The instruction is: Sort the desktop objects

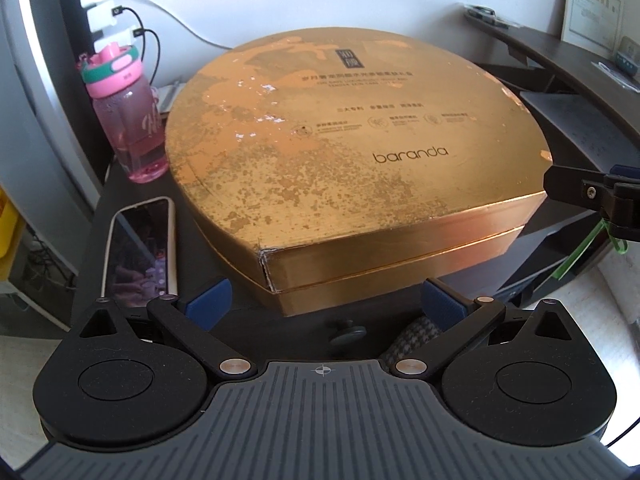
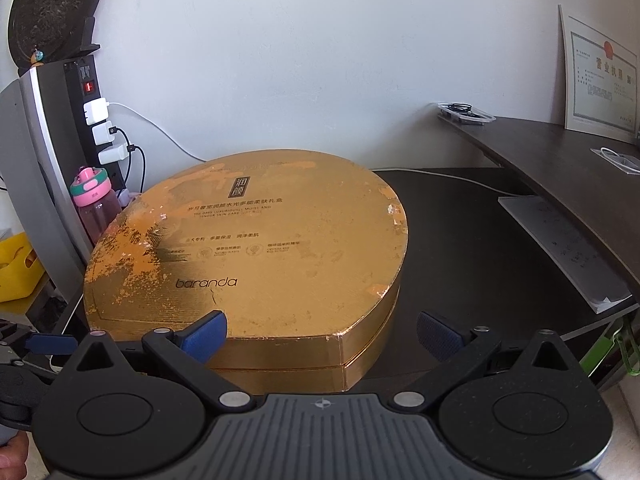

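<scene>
On the dark desk sits a worn gold teardrop-shaped cardboard box (image 1: 352,160). Left gripper (image 1: 326,298) and right gripper (image 2: 322,336) gape empty; best clamp opposite edges evenly.

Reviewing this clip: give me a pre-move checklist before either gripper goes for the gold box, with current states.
1. Left gripper open, empty: ok.
2. Right gripper open, empty: ok.
3. Gold box lid seated on its base: ok.
4. Phone lies close beside the box, in the left gripper's way: not ok.
5. Pink bottle upright, cap closed: ok.
6. Box light enough to lift: cannot tell.
</scene>
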Tool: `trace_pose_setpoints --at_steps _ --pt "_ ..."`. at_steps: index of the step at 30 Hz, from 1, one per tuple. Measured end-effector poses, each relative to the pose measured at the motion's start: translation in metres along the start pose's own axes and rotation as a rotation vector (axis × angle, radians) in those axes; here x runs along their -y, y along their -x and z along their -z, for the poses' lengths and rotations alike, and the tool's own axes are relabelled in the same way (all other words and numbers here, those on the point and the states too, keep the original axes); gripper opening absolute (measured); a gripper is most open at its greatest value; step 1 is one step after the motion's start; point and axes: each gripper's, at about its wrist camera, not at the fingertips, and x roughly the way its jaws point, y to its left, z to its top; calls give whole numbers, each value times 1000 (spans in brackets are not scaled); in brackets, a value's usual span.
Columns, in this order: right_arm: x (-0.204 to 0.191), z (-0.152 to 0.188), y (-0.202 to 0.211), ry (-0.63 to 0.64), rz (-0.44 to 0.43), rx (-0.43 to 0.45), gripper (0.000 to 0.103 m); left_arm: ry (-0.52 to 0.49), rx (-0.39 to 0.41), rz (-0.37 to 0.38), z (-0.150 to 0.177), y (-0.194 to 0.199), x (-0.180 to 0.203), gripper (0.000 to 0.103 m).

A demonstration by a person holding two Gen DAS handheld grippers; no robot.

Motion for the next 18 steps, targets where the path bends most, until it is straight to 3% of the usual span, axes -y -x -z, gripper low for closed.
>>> trace_pose_setpoints --at_steps 18 --pt "7 3 -5 -27 1 -7 102 -12 8 11 -2 -4 6 103"
